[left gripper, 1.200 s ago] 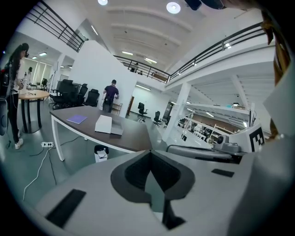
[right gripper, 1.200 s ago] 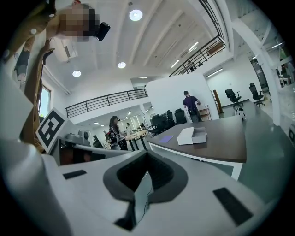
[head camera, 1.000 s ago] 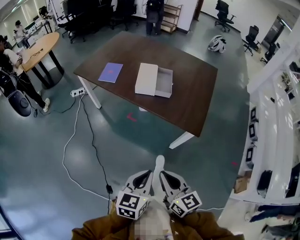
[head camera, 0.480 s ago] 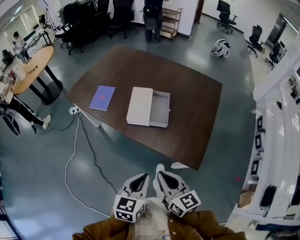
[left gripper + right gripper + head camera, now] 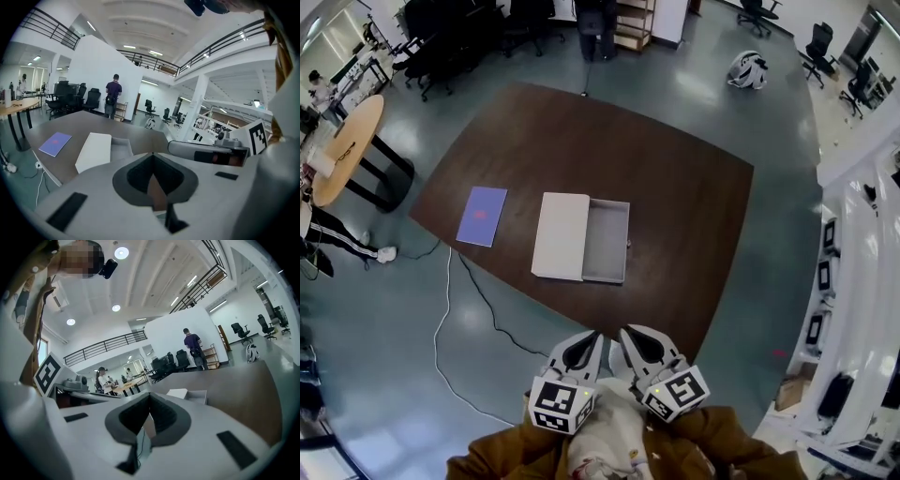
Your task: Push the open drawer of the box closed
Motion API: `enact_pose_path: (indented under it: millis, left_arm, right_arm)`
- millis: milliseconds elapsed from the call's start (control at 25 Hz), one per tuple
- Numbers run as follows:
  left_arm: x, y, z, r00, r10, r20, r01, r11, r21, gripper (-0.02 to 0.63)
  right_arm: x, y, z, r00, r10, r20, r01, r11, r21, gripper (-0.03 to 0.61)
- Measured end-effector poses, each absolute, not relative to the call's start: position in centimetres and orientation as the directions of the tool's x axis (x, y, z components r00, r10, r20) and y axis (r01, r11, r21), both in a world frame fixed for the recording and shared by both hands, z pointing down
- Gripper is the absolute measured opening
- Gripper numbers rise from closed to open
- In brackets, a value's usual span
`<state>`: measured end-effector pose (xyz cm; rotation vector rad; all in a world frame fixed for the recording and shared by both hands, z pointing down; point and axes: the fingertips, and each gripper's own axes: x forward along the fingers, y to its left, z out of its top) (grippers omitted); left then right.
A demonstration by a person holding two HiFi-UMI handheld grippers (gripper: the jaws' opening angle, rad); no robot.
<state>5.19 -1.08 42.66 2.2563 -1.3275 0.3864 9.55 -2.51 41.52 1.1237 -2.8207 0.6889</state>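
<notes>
The table (image 5: 694, 187) has been brought nearer, so the box (image 5: 562, 236) on it, its drawer (image 5: 607, 242) drawn out rightward, is almost reachable, the left gripper (image 5: 589, 339) and right gripper (image 5: 628, 337) being held clenched, seemingly on nothing.

Box (image 5: 562, 235) nearer, left claw (image 5: 590, 338) and right claw (image 5: 625, 335) closer to table (image 5: 694, 234) edge

Dark brown table (image 5: 684, 178) filling frame centre. White box (image 5: 561, 236) lying flat mid-table, grey drawer (image 5: 606, 242) pulled open toward right. Purple booklet (image 5: 482, 216) flat left of box, not touching, near table's left edge.
</notes>
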Motion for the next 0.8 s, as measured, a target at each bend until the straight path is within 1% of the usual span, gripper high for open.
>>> enact_pose_path:
  millis: [120, 360, 800]
  left_arm:
    - [4.9, -2.6, 42.3, 0.489, -0.734, 0.47, -0.872, -0.417, 0.257, 0.006]
    - [1.9, -4.7, 41.6, 0.499, -0.73, 0.468, -0.866, -0.439, 0.239, 0.006]
    - [3.1, -7.0, 44.5, 0.51, -0.698, 0.502, -0.857, -0.463, 0.227, 0.006]
  right_arm:
    - [9.6, -4.0, 41.5, -0.73, -0.656, 0.189, -0.668, 0.629, -0.397, 0.005]
    - [7.3, -6.0, 41.0, -0.705, -0.682, 0.196, -0.692, 0.602, -0.398, 0.005]
    - [8.3, -8.2, 43.4, -0.67, -0.701, 0.244, -0.728, 0.558, -0.399, 0.006]
